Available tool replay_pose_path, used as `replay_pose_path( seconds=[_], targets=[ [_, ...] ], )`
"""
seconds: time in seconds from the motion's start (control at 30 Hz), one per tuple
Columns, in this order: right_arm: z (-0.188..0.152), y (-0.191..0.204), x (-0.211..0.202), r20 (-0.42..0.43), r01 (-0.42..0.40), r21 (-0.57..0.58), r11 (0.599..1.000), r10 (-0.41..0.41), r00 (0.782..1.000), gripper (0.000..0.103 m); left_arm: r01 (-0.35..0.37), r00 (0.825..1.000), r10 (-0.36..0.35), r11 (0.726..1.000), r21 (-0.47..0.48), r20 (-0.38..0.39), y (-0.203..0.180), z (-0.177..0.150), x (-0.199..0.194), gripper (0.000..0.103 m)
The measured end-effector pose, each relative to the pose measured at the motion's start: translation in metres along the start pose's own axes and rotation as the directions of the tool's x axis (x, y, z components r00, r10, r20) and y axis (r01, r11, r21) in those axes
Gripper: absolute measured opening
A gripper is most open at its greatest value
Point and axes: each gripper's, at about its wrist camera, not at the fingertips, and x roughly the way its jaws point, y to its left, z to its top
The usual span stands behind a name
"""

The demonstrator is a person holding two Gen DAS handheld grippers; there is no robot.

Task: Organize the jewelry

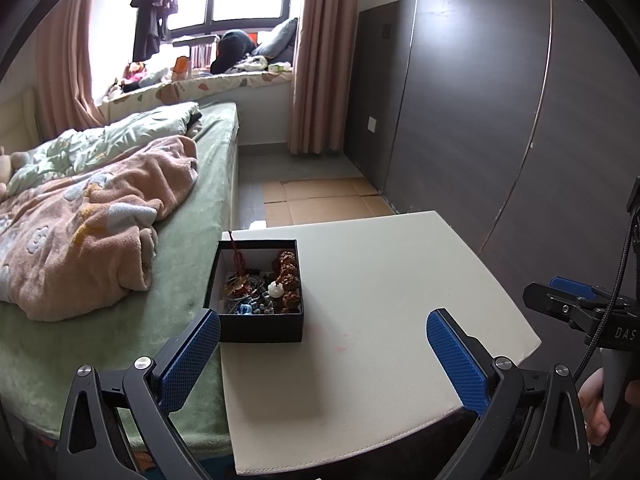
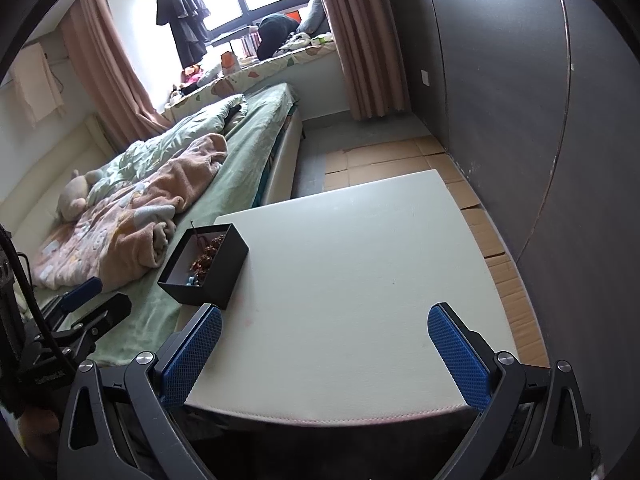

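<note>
A black open box [image 1: 262, 330] stands at the left edge of the white table top [image 1: 380, 320]. It holds a heap of jewelry [image 1: 264, 290]: brown carved beads, a red cord, small blue and grey pieces. My left gripper [image 1: 323, 326] is open and empty, low over the table just in front of the box. In the right wrist view the box [image 2: 218, 276] sits ahead to the left, and my right gripper [image 2: 325, 322] is open and empty over the table's near edge. The right gripper also shows at the left view's right edge [image 1: 576, 304].
A bed with a green sheet [image 1: 192, 280] and a pink blanket [image 1: 92, 220] lies directly left of the table. A dark wardrobe wall [image 1: 480, 120] stands on the right. Flattened cardboard [image 1: 328, 200] covers the floor beyond the table.
</note>
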Motion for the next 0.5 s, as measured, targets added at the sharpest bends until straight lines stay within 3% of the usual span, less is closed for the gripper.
replay_pose_path(
  seconds=[0.5],
  targets=[
    [-0.0004, 0.0001, 0.0001, 0.001, 0.001, -0.002, 1.0, -0.001, 1.0, 0.103, -0.002, 1.0, 0.002, 1.0, 0.002, 0.003, 0.0001, -0.0011, -0.0002, 0.103]
  ],
)
